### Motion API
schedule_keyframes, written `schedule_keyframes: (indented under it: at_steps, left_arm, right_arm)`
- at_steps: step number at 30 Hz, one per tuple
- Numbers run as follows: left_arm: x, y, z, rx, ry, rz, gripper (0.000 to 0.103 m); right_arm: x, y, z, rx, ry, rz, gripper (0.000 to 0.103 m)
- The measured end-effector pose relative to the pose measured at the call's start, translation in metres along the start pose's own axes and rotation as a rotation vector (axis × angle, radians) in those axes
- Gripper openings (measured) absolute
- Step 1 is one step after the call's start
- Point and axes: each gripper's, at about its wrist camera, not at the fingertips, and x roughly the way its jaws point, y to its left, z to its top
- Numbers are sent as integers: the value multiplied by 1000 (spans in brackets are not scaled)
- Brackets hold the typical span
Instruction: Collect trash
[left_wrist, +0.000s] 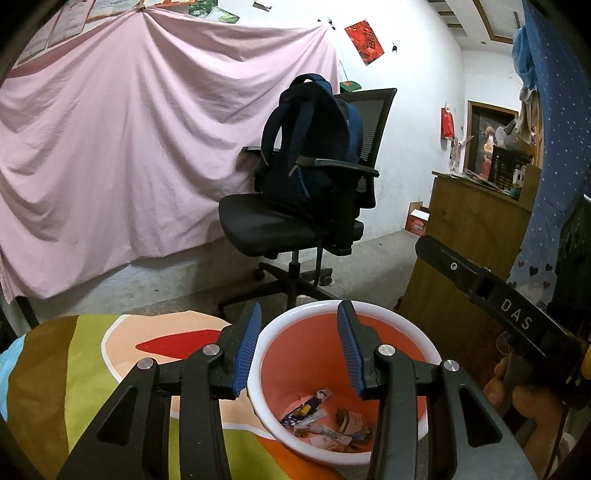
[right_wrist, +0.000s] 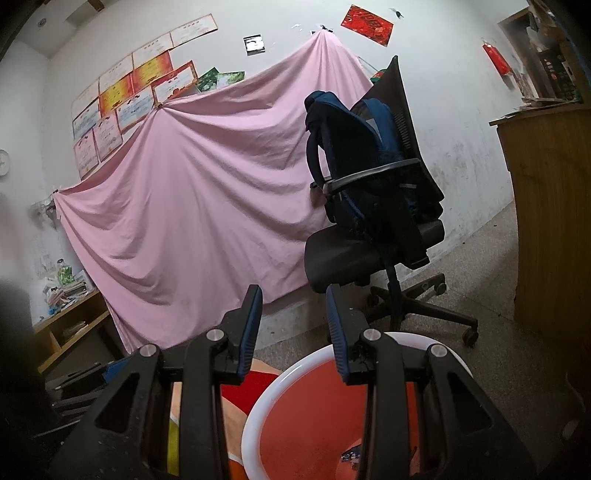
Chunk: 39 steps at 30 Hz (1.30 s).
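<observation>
An orange bin with a white rim (left_wrist: 369, 309) stands on the floor beside the bed. Several wrappers and paper scraps (left_wrist: 325, 421) lie at its bottom. My left gripper (left_wrist: 299, 312) hovers over the bin's mouth, jaws apart, nothing between the blue pads (left_wrist: 245, 354). In the right wrist view, my right gripper (right_wrist: 293, 295) is also open and empty above the same bin's rim (right_wrist: 275, 384). One scrap (right_wrist: 351, 456) shows deep inside. A hand (left_wrist: 517, 402) holds the other gripper's handle at the right edge.
A colourful bedspread (left_wrist: 85, 376) lies left of the bin. Behind it stands a black office chair (left_wrist: 280, 225) with a dark blue backpack (left_wrist: 310, 140) on the seat. A wooden cabinet (left_wrist: 476, 229) is at the right. A pink sheet (left_wrist: 129, 147) covers the back wall.
</observation>
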Motion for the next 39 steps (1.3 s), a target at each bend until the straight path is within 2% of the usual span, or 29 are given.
schedule_keyframes:
  at_steps: [14, 17, 20, 25, 29, 32, 34, 35, 36, 39]
  left_arm:
    - [-28, 15, 2, -8, -28, 51, 38]
    - [-38, 20, 1, -13, -37, 70, 40]
    - [-51, 26, 0, -27, -56, 93, 47]
    - [-71, 38, -4, -63, -71, 121, 47]
    - [-93, 47, -11, -96, -97, 151, 57]
    - [-111, 53, -18, -117, -112, 169, 57]
    - [-122, 56, -24, -126, -122, 185, 62]
    - [-129, 57, -27, -134, -131, 197, 68]
    - [-135, 59, -30, -141, -139, 205, 75]
    - [-159, 66, -42, -177, -172, 229, 79]
  right_arm:
    - [3, 6, -1, -26, 8, -6, 66]
    - [3, 8, -1, -34, 10, -4, 66]
    - [1, 10, -2, -40, 10, -5, 70]
    - [-3, 16, -4, -42, 13, -11, 79]
    - [-11, 23, -8, -54, 12, -14, 89]
    - [-21, 32, -14, -71, 7, -10, 96]
    - [-29, 40, -16, -89, -7, -5, 101]
    - [-33, 45, -17, -98, -14, -3, 103]
    - [-39, 51, -18, -117, -21, 1, 103]
    - [-52, 67, -23, -159, -30, 7, 103]
